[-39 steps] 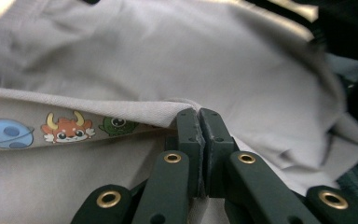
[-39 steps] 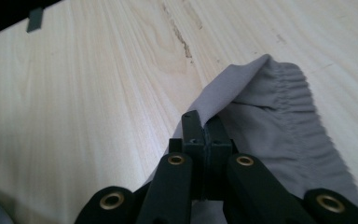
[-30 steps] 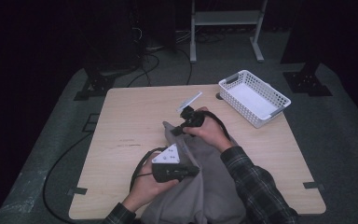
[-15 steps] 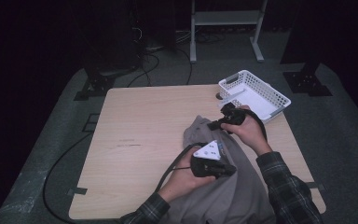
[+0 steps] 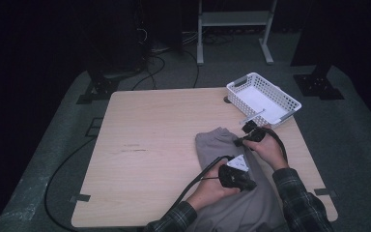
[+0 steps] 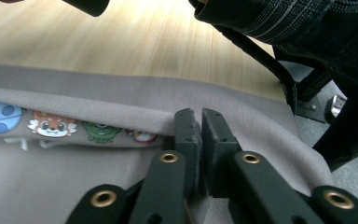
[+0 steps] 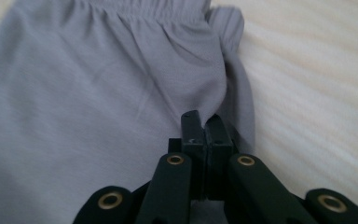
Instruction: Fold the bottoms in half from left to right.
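A grey garment [image 5: 217,145] lies on the right part of the wooden table [image 5: 149,145] and hangs over its near edge. My left gripper [image 5: 251,185] is pinching a fold of it near the person's lap. In the left gripper view the jaws [image 6: 200,122] stand almost together on the cloth [image 6: 98,98], having just eased a little apart. A strip of cartoon animal prints [image 6: 51,126] shows inside the fold. My right gripper [image 5: 239,141] holds the garment's right edge farther up. In the right gripper view its jaws [image 7: 204,123] are shut on the cloth [image 7: 98,70] below the gathered waistband.
A white plastic basket [image 5: 263,99] stands at the table's far right corner, close beyond my right hand. Black cables [image 5: 67,169] run on the floor at the left. A white stand [image 5: 232,24] is behind the table.
Both hands have moved to the right and lower, dragging the grey garment with them toward the table's right side. The garment now lies flatter on the wood.
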Tool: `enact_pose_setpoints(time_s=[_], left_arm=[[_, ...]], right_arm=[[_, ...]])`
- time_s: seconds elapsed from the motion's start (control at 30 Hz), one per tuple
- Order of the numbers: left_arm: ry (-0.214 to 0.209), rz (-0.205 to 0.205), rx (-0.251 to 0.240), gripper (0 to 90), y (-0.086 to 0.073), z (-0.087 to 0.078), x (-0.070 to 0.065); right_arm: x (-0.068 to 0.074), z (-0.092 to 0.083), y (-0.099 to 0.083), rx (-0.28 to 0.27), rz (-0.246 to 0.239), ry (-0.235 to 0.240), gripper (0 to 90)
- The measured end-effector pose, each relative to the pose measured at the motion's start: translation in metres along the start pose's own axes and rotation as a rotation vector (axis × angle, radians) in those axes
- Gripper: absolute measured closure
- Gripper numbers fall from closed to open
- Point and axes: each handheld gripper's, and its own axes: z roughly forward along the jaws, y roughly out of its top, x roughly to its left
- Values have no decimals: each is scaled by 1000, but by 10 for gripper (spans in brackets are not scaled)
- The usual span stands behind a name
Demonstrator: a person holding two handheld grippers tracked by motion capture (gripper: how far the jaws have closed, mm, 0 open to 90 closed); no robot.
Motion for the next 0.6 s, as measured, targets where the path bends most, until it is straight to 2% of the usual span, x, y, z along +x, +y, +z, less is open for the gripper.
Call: enact_pose_setpoints(time_s=[0.07, 0.17, 0.23, 0.37, 0.47, 0.53, 0.6], left_arm=[[0, -8, -8, 776, -1, -3, 1], [24, 0, -37, 682, -1, -17, 2], [47, 1, -55, 641, -1, -32, 5], [124, -8, -77, 602, -4, -64, 16], [193, -25, -60, 583, -14, -85, 24], [231, -41, -41, 578, -22, -93, 29], [251, -49, -16, 576, -30, -98, 32]], right_arm=[[-2, 0, -4, -20, 19, 7, 841], [-3, -4, -5, -41, 16, -20, 740], [-2, -11, -6, -69, 18, -36, 704], [3, -29, -8, -136, -7, -69, 629], [13, -40, -13, -189, -28, -69, 593], [21, -45, -18, -203, -51, -55, 580], [29, -47, -23, -195, -81, -53, 571]])
